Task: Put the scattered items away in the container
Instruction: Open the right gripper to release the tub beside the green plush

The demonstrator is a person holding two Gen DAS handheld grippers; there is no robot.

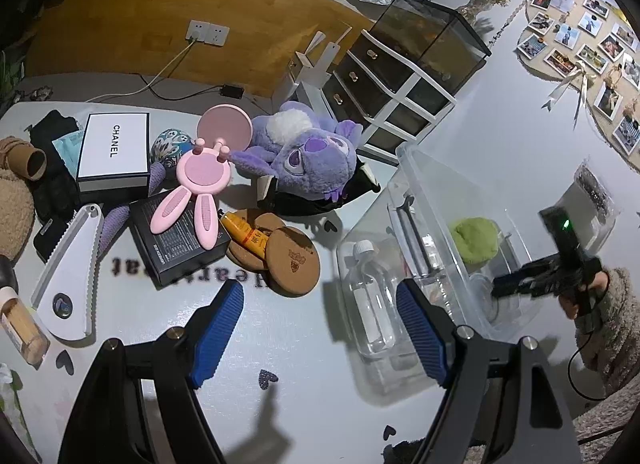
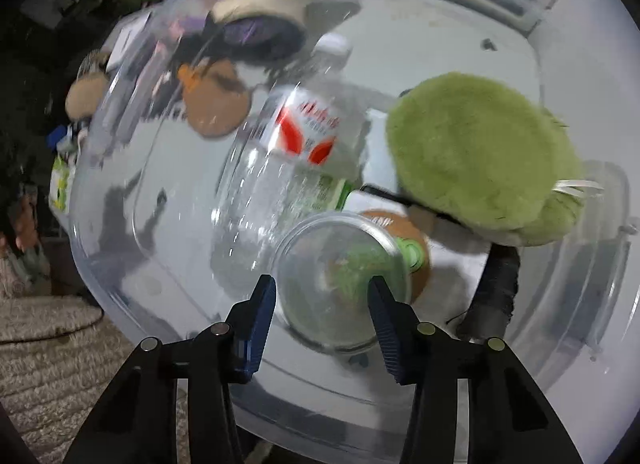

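The clear plastic container [image 1: 416, 168] stands at the right of the table. Inside it lie a clear water bottle [image 1: 368, 300], a green plush [image 1: 474, 238] and a clear cup. My left gripper [image 1: 320, 324] is open and empty above the table, just left of the container. Scattered items lie behind it: cork coasters [image 1: 292, 260], an orange tube [image 1: 244, 234], a pink bunny mirror [image 1: 200, 184], a black box [image 1: 176, 240], a purple plush [image 1: 308, 152]. My right gripper [image 2: 322, 292] reaches into the container [image 2: 120, 224], jaws open around the clear cup [image 2: 340, 276], beside the bottle [image 2: 296, 160] and green plush [image 2: 480, 156].
A white CHANEL box [image 1: 114, 150], a white comb-like tool [image 1: 70, 272], a wooden stick jar [image 1: 22, 328] and a brown plush [image 1: 12, 212] lie at the left. A drawer unit [image 1: 392, 92] stands behind the container. A rug [image 2: 48, 364] lies below the table edge.
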